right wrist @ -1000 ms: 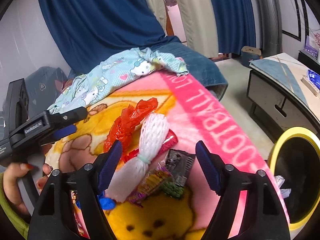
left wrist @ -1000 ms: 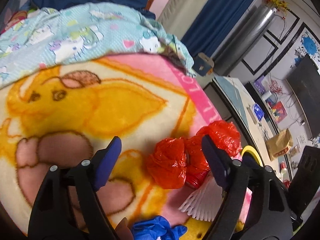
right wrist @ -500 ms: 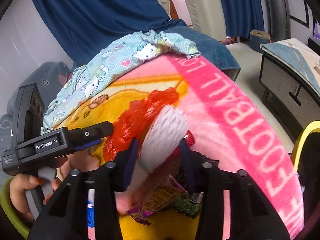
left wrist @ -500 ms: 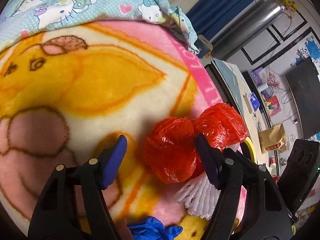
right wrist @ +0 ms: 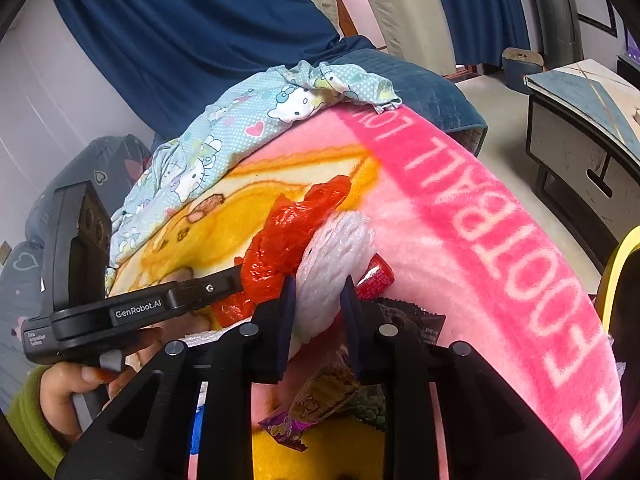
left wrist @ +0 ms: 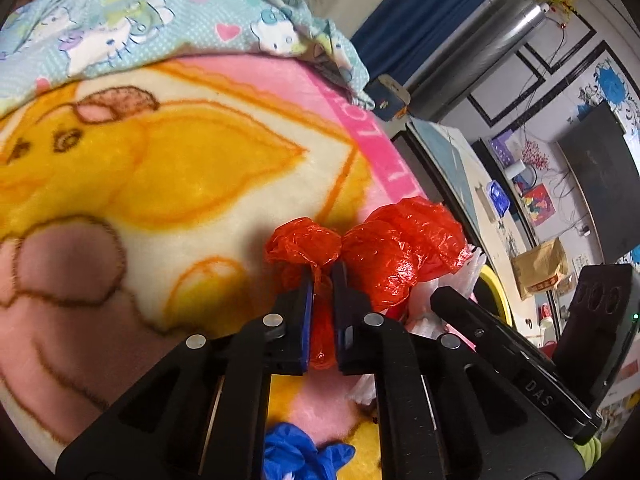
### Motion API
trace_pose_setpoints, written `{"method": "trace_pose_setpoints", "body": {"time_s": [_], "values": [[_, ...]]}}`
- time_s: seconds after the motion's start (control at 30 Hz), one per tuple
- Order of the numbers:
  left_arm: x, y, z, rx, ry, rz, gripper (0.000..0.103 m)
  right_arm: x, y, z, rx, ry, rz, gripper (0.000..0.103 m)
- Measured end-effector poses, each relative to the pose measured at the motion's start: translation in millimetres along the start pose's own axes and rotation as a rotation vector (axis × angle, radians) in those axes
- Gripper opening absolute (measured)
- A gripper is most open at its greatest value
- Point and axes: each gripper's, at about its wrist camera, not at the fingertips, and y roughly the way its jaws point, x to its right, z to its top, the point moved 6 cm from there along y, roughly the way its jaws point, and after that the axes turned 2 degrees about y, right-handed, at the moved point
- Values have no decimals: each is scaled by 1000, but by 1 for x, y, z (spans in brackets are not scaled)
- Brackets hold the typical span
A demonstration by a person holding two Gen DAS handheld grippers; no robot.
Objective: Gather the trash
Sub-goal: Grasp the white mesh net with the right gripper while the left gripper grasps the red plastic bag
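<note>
Both tongs are pinched on trash at once: the left gripper [left wrist: 321, 280] is closed tight on a twist of the red plastic bag [left wrist: 384, 248], the right gripper [right wrist: 318, 292] squeezes the white foam net [right wrist: 332, 260], with a gap left by the foam's bulk. Both pieces lie on the pink cartoon blanket [right wrist: 480, 240], touching each other. Nothing seems binned yet; the yellow-rimmed bin [right wrist: 616, 276] sits at 3 o'clock of the right view. Snack wrappers [right wrist: 320, 404] at 6 o'clock and a blue glove [left wrist: 296, 452] remain

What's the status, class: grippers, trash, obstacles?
Left gripper shut on red bag. Right gripper shut on foam net. Wrappers left on blanket.
</note>
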Motion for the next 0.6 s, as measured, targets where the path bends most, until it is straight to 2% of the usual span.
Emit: {"method": "trace_pose_setpoints", "body": {"time_s": [0.13,0.33,0.6], "values": [[-4,-19,0,43,-19,-7,4,1,-4,-1,12,9,-1,21],[-1,-45,3,117,4,15,4,-4,-12,-3,26,4,8,20],[10,-59,1,152,15,-7,4,-14,-27,-5,55,-12,10,20]]}}
